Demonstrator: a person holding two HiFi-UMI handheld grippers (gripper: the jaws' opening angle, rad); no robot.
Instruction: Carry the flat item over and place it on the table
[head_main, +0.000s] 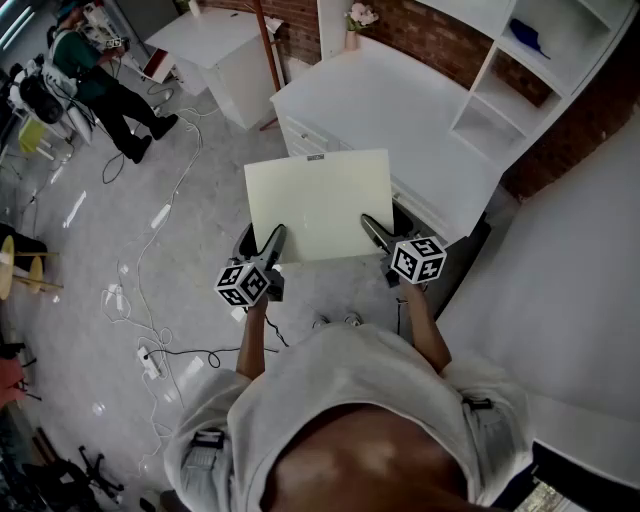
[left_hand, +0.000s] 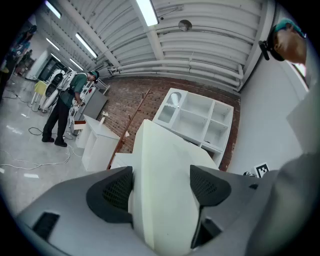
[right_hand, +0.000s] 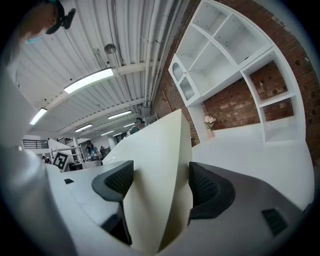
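Observation:
A cream flat board (head_main: 320, 205) hangs level in the air in front of me, its far edge just short of the white table (head_main: 390, 110). My left gripper (head_main: 272, 240) is shut on the board's near left corner, and my right gripper (head_main: 373, 230) on its near right corner. In the left gripper view the board (left_hand: 165, 165) fills the gap between the dark pads (left_hand: 112, 192) of the left gripper (left_hand: 162, 187). The right gripper view shows the same board (right_hand: 160, 160) edge-on, wedged between that gripper's (right_hand: 159, 185) pads (right_hand: 207, 187).
A white shelf unit (head_main: 525, 75) stands on the table's right end against a brick wall. A pink flower vase (head_main: 357, 22) sits at the table's back. A white cabinet (head_main: 215, 45), a person (head_main: 100, 80) and loose cables (head_main: 150, 260) occupy the grey floor to the left.

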